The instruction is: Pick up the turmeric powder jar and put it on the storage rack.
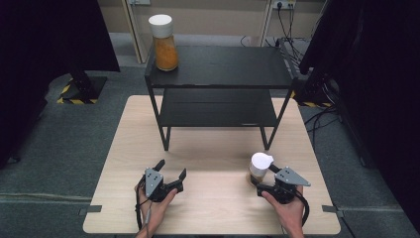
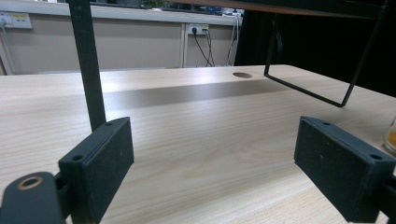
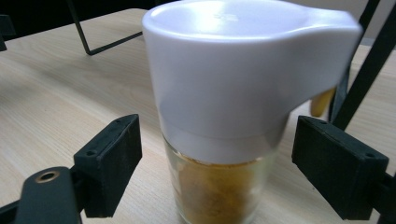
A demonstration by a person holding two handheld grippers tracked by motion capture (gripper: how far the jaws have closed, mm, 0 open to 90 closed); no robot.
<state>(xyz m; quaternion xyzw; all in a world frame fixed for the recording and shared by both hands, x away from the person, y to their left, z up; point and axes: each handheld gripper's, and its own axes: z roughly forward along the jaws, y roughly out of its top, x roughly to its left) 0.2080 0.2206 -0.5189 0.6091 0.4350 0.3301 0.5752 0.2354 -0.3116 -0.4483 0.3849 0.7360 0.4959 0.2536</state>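
My right gripper [image 1: 268, 179] sits at the table's [image 1: 208, 198] near right, its jaws spread wide on either side of a jar [image 1: 258, 168] of orange powder with a white spouted lid [image 3: 233, 70]; in the right gripper view neither pad touches the glass. My left gripper [image 1: 171, 173] rests at the near left, jaws wide apart with nothing between them. A second jar [image 1: 163, 43] stands on the left end of the black shelf [image 1: 223, 67].
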